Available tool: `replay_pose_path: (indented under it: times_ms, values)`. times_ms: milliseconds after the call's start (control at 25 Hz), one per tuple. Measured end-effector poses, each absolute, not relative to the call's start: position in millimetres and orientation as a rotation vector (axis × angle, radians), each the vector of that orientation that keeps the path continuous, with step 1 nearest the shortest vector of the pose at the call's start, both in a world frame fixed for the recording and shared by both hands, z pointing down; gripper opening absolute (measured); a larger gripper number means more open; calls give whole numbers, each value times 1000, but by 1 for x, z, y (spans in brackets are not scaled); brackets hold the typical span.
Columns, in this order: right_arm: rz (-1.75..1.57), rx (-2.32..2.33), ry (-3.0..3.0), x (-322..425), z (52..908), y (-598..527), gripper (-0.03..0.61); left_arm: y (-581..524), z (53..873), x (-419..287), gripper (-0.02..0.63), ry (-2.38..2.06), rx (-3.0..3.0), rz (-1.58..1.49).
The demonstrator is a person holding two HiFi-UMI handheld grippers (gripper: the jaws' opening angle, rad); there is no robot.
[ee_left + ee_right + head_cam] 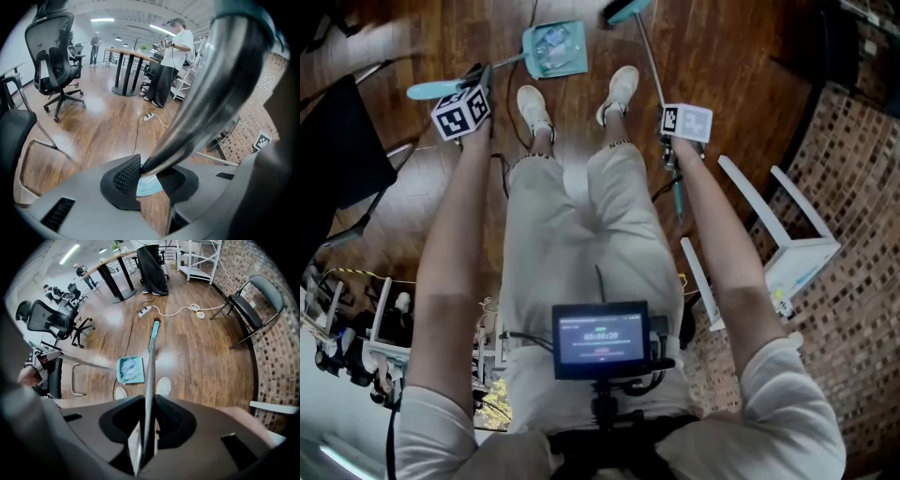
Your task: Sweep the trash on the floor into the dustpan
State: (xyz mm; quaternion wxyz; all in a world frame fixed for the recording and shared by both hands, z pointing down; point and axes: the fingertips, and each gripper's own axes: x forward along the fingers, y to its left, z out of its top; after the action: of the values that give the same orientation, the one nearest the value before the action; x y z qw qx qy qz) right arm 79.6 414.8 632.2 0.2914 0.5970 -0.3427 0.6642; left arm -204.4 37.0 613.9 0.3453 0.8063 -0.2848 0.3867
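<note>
A teal dustpan [555,49] lies on the wood floor just ahead of the person's white shoes [619,89], with crumpled pale trash [551,42] inside it. My left gripper [478,75] is shut on the dustpan's long metal handle [220,89]; the pan [149,187] shows between its pads. My right gripper [673,150] points down and is shut on the broom's thin pole [149,380]. The teal broom head [155,326] rests on the floor beyond the dustpan [130,369]. In the head view the broom head [623,9] sits at the top edge.
A white rack [778,244] lies on the right by the brick-patterned surface [853,187]. A black chair [337,159] stands at the left. Farther off are office chairs [54,61], a tall table [129,65], a standing person [171,61], a power strip with cable [145,311] and a folding chair [255,301].
</note>
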Motion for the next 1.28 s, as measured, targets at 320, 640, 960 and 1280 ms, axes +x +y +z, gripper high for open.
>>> replay_pose_path:
  times_ms: [320, 640, 960, 1280]
  values:
    - [1924, 1696, -796, 111, 615, 445, 109, 40, 609, -142, 91, -711, 2142, 1013]
    - [2047, 1724, -704, 126, 616, 503, 110, 61, 624, -76, 96, -689, 2152, 1081]
    - [2124, 1739, -626, 127, 617, 552, 110, 105, 658, -81, 275, -611, 1915, 1275]
    - [2158, 1661, -626, 101, 561, 577, 109, 165, 579, -175, 279, -397, 1842, 1490]
